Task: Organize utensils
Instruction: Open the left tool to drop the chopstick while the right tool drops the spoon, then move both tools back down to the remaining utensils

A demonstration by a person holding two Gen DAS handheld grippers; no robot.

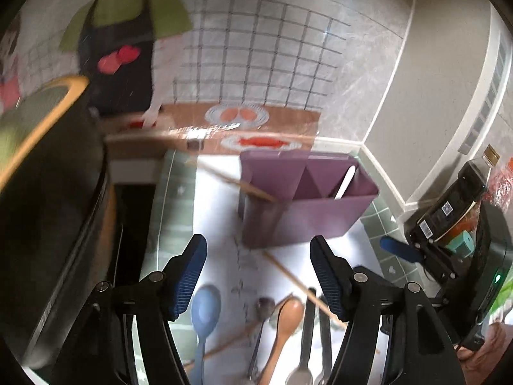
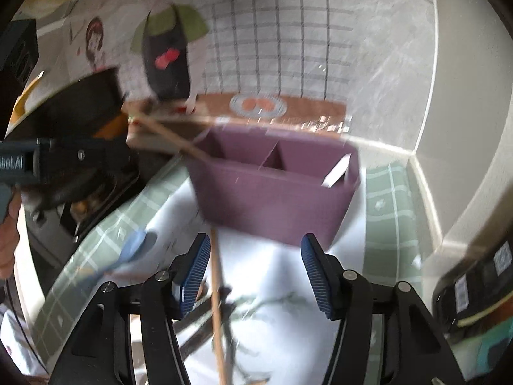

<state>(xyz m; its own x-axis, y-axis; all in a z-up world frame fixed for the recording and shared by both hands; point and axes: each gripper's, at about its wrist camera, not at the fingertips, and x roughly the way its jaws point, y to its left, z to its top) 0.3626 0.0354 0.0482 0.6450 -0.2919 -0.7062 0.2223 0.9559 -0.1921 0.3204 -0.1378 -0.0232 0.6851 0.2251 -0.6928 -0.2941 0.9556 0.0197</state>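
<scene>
A purple divided utensil holder (image 1: pixel 307 199) (image 2: pixel 275 199) stands on a white mat. A white utensil (image 1: pixel 344 181) (image 2: pixel 336 173) leans in its right compartment, and a wooden chopstick (image 1: pixel 237 181) (image 2: pixel 173 138) sticks out over its left rim. Below it lie a blue spoon (image 1: pixel 205 311) (image 2: pixel 134 247), a wooden spoon (image 1: pixel 285 324), metal utensils (image 1: pixel 307 330) and another chopstick (image 1: pixel 298 280) (image 2: pixel 218 288). My left gripper (image 1: pixel 258 276) is open above this pile, holding nothing. My right gripper (image 2: pixel 256 276) is open and empty, with the lying chopstick just inside its left finger.
A black appliance with an orange rim (image 1: pixel 48 192) fills the left side. Black devices and a bottle (image 1: pixel 487 160) crowd the right corner by the wall. A green checked cloth (image 2: pixel 388 211) lies under the mat. A hand (image 2: pixel 8 240) shows at the left edge.
</scene>
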